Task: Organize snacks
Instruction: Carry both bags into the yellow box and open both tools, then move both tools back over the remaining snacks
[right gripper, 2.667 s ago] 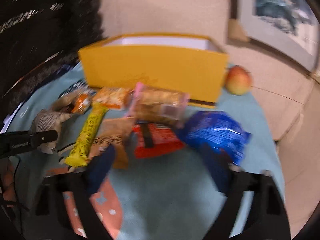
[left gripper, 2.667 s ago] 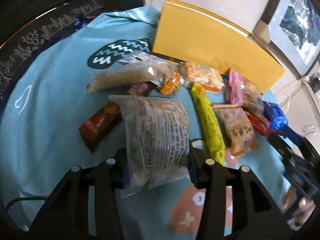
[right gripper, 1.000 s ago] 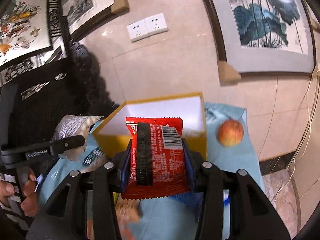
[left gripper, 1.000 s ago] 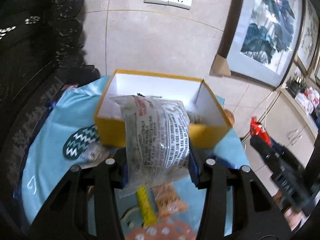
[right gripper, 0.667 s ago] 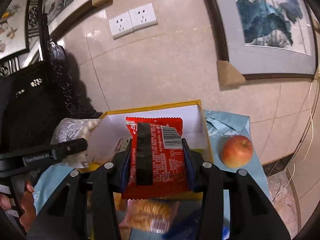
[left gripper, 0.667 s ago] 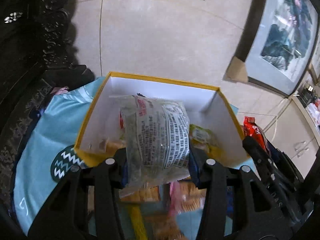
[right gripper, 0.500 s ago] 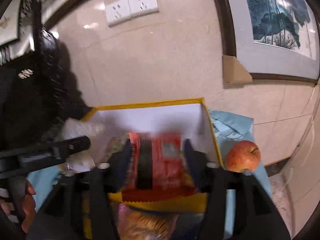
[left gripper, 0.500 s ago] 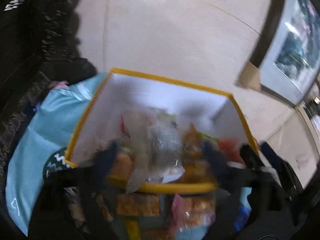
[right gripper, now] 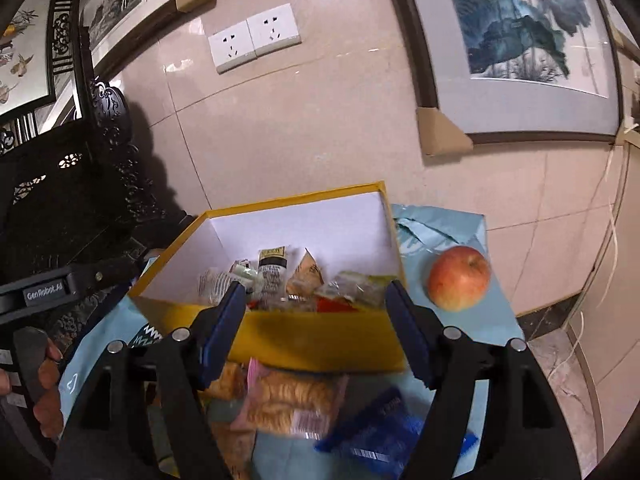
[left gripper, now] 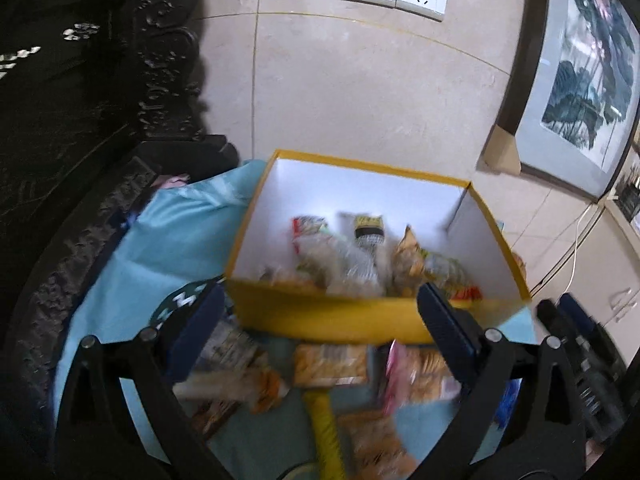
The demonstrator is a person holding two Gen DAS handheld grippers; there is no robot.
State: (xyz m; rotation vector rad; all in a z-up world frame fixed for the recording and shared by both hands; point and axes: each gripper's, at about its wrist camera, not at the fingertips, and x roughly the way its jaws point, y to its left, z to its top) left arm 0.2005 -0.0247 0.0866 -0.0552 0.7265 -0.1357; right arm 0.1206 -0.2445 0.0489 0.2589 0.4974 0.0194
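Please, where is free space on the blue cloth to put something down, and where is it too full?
Bare cloth lies right of the yellow box, around the apple, and also left of the box toward the dark carved furniture. In front of the box it is crowded with snack packets, and the box floor is covered too.

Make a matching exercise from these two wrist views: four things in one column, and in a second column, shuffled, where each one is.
Things:
1. apple
2. blue snack packet
3. yellow box
4. wall sockets

Places:
A. on the tiled wall, above the box
B. on the blue cloth, to the right of the box
C. on the cloth, holding several snack packets
D. on the cloth in front of the box, nearest the camera

Pairs: 1-B, 2-D, 3-C, 4-A
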